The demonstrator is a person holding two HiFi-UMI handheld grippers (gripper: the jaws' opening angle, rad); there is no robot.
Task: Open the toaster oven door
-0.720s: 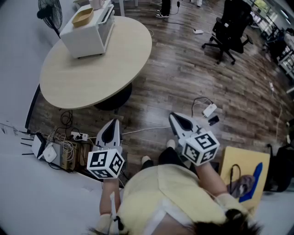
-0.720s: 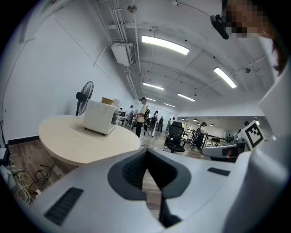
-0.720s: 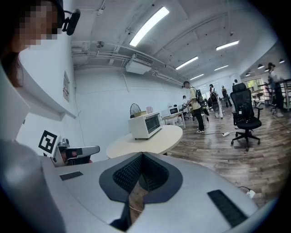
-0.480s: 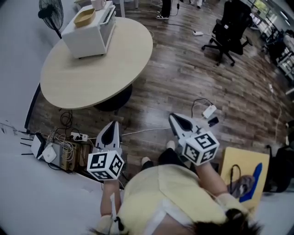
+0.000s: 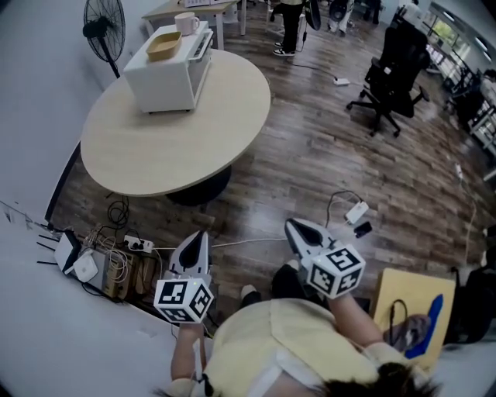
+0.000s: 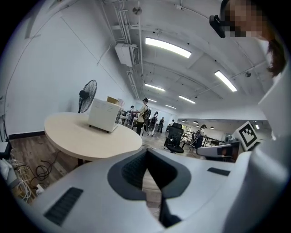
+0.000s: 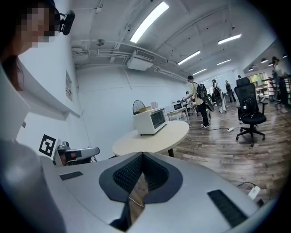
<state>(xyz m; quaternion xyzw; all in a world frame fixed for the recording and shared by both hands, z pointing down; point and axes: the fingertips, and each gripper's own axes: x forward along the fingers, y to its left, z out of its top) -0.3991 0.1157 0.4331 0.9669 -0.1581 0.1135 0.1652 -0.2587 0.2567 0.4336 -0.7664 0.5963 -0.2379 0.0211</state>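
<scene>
A white toaster oven [image 5: 170, 66] stands at the far side of a round beige table [image 5: 178, 139], its door shut. It also shows as the toaster oven [image 6: 103, 115] in the left gripper view, and in the right gripper view as the toaster oven [image 7: 150, 120] with its glass front towards me. My left gripper [image 5: 198, 236] and right gripper [image 5: 292, 226] hang over the wooden floor, well short of the table. Both are shut and hold nothing. The left gripper's jaws [image 6: 146, 152] meet at the tip, and so do the right gripper's [image 7: 142, 154].
A shallow wooden tray [image 5: 164, 45] and a cup [image 5: 186, 22] sit on the oven. A standing fan [image 5: 105, 31] is behind the table. Cables and a power strip [image 5: 128, 246] lie on the floor at left. An office chair [image 5: 395, 66] stands far right; a yellow bag [image 5: 411, 298] is near my right side.
The head view has shifted: table and toaster oven now sit lower and further right in the picture, and the fan shows more fully. Both grippers sit slightly lower, still shut and empty.
</scene>
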